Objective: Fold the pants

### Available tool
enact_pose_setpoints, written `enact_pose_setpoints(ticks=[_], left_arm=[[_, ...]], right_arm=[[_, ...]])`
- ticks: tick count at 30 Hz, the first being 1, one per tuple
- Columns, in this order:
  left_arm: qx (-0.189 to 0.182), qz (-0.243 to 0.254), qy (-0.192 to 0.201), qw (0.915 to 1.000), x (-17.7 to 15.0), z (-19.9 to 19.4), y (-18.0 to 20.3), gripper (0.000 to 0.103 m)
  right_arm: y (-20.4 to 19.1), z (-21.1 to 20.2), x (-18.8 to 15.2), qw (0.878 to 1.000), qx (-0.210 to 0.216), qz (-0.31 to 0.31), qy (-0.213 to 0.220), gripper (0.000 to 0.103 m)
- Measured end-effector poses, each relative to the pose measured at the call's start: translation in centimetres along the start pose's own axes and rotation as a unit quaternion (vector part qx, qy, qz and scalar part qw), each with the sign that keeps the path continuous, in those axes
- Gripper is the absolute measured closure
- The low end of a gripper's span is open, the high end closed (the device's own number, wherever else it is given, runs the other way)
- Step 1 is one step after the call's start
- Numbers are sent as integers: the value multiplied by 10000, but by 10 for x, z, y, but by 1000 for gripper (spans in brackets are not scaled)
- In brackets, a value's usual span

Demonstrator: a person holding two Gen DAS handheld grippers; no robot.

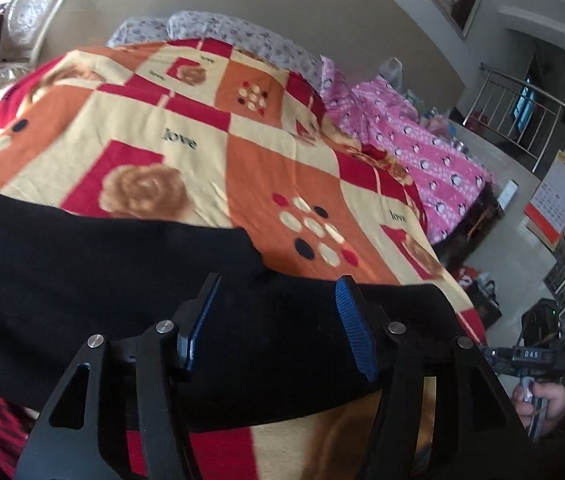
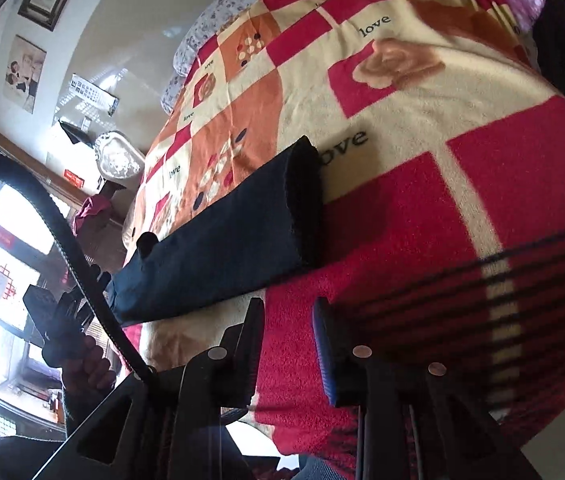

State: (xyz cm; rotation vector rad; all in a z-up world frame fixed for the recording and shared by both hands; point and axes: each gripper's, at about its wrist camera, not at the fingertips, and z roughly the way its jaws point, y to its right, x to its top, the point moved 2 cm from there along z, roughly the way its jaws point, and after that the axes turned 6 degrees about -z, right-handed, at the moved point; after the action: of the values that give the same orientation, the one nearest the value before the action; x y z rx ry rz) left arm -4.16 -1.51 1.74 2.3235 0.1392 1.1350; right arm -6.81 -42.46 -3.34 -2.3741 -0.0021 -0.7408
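Observation:
Dark navy pants lie flat across the near part of a bed covered by a red, orange and cream patterned blanket. My left gripper hovers over the pants' near edge, jaws wide open and empty. In the right wrist view the pants appear as a long band with one leg end at the upper right. My right gripper is open and empty over the red blanket, just short of the pants. The other hand and gripper show at the left.
A pink penguin-print quilt and a floral pillow lie at the far side of the bed. A metal stair railing stands to the right. A black cable arcs across the right wrist view. A white chair stands beyond the bed.

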Motion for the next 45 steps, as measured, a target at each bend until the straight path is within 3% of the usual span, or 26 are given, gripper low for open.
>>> enact_pose_setpoints(ticks=[2, 4, 10, 14, 17, 22, 26, 28, 30, 32, 33, 36, 40, 43, 45], left_arm=[[-10, -27, -226, 9997, -12, 18, 4, 45], [324, 17, -282, 9991, -22, 30, 4, 45], [722, 830, -203, 9937, -32, 36, 28, 45], [692, 850, -203, 9938, -33, 35, 21, 45], [604, 686, -193, 9956, -30, 35, 14, 45], [493, 519, -188, 9973, -29, 32, 10, 45], [501, 526, -188, 9972, -29, 32, 10, 45], [496, 524, -190, 9972, -29, 32, 10, 45], [492, 517, -188, 9973, -29, 32, 10, 45], [501, 524, -186, 9972, -29, 32, 10, 45], [502, 531, -189, 9971, -29, 32, 10, 45], [503, 539, -190, 9971, -29, 32, 10, 45], [300, 422, -180, 9985, -25, 30, 7, 45], [170, 386, -348, 9985, -13, 30, 19, 45], [-152, 293, -419, 9986, 0, 32, 41, 44]], right_arm=[[-1, 5, 4, 9998, -55, 168, 23, 68], [-3, 7, 8, 9993, -131, 337, 48, 62], [-10, 20, 27, 9975, -463, 474, -227, 60], [-17, 31, 39, 9965, -556, 433, -451, 55], [-18, 34, 38, 9974, -315, 596, -265, 50], [6, 15, 30, 9852, 262, 1532, 718, 57], [-7, 25, 29, 9905, 605, 1191, 322, 58], [1, 22, 29, 9882, 498, 1363, 496, 72], [0, 24, 27, 9894, 375, 1338, 424, 71], [-14, 31, 28, 9967, 181, 793, 71, 71], [-15, 30, 27, 9973, 7, 727, 100, 73], [-9, 23, 23, 9941, -146, 984, 442, 76], [-22, 24, 15, 9954, -538, 532, 581, 76], [-21, 17, 8, 9922, -446, 564, 1015, 77], [-21, 10, 1, 9891, -466, 421, 1329, 81]])
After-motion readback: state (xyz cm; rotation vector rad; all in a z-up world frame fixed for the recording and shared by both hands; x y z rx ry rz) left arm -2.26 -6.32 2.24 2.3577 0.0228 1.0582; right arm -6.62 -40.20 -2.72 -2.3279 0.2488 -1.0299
